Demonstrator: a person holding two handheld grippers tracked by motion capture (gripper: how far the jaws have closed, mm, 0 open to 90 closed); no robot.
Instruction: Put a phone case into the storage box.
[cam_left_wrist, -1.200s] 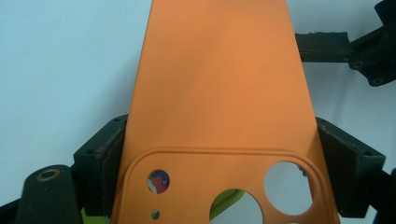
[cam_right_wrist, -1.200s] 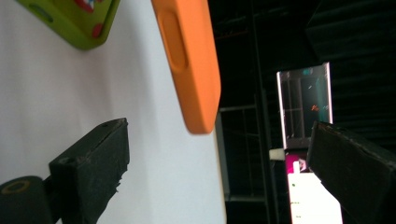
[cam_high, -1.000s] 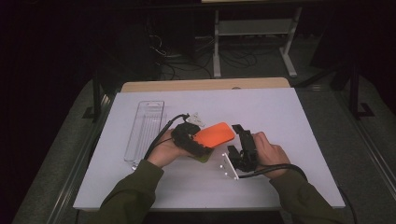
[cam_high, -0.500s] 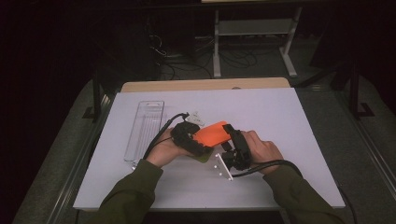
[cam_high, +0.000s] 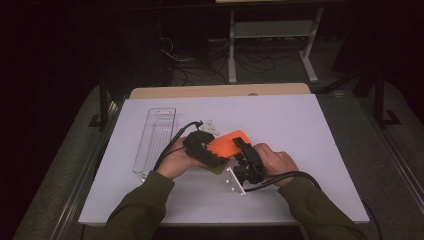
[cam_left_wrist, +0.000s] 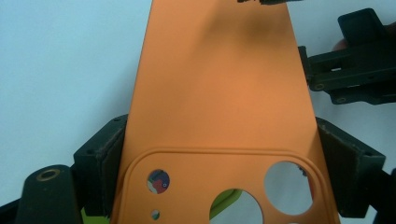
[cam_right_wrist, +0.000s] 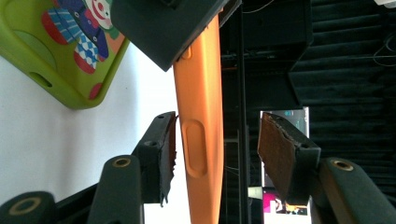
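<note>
The thin orange plastic phone case sits clamped by its side edges in the left gripper. The right gripper, jaws just been closing, straddles its far edge, one pad touching. It looks light, bendy and smooth; grip the rims.

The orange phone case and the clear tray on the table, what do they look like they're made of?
The orange phone case looks like matte silicone or soft plastic: an even, glare-free surface, moulded camera holes and a moulded side button in the right gripper view. Which of the two is hard to tell. The clear tray looks like rigid transparent plastic, glossy: the white table shows through it and its edges catch light.
</note>
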